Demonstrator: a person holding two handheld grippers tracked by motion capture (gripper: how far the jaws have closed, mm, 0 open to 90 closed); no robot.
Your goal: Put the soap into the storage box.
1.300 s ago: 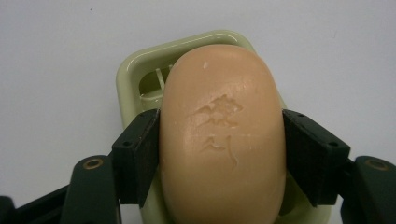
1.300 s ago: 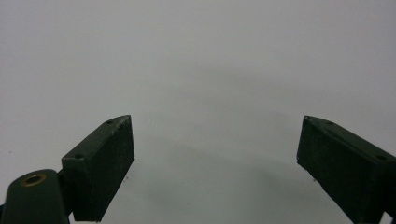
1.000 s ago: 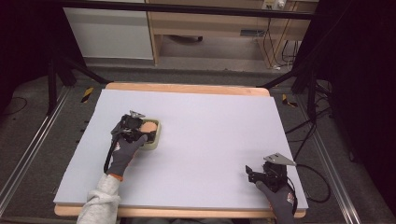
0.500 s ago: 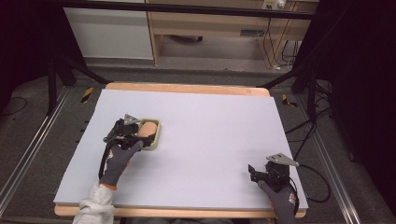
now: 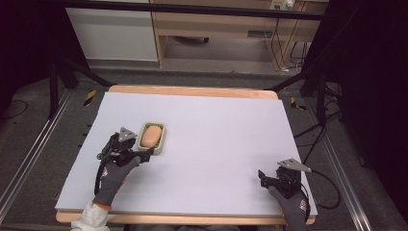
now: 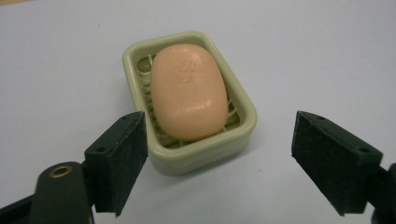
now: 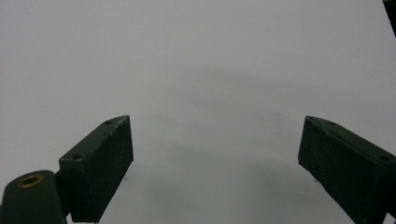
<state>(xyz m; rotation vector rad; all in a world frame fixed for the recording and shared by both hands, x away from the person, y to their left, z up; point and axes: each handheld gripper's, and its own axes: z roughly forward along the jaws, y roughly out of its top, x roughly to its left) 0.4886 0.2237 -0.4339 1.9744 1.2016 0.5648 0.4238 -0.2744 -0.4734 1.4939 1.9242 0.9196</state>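
Note:
A peach soap bar [image 5: 151, 135] [image 6: 189, 91] lies in a pale green soap dish [image 5: 164, 137] [image 6: 201, 156] on the left part of the table. My left gripper [image 5: 143, 150] [image 6: 219, 158] sits just on the near side of the dish. It is open, its jaws wide apart and level with the dish's near end, holding nothing. My right gripper [image 5: 267, 179] [image 7: 215, 163] rests low near the front right corner, open over bare sheet.
A pale lilac sheet [image 5: 216, 130] covers the wooden table [image 5: 192, 90]. Metal rails [image 5: 29, 159] run along the floor on both sides, and a cable [image 5: 327, 192] trails off the right gripper past the table's right edge.
My left gripper has drawn back from over the dish toward the near left, uncovering the soap. The right gripper has barely shifted.

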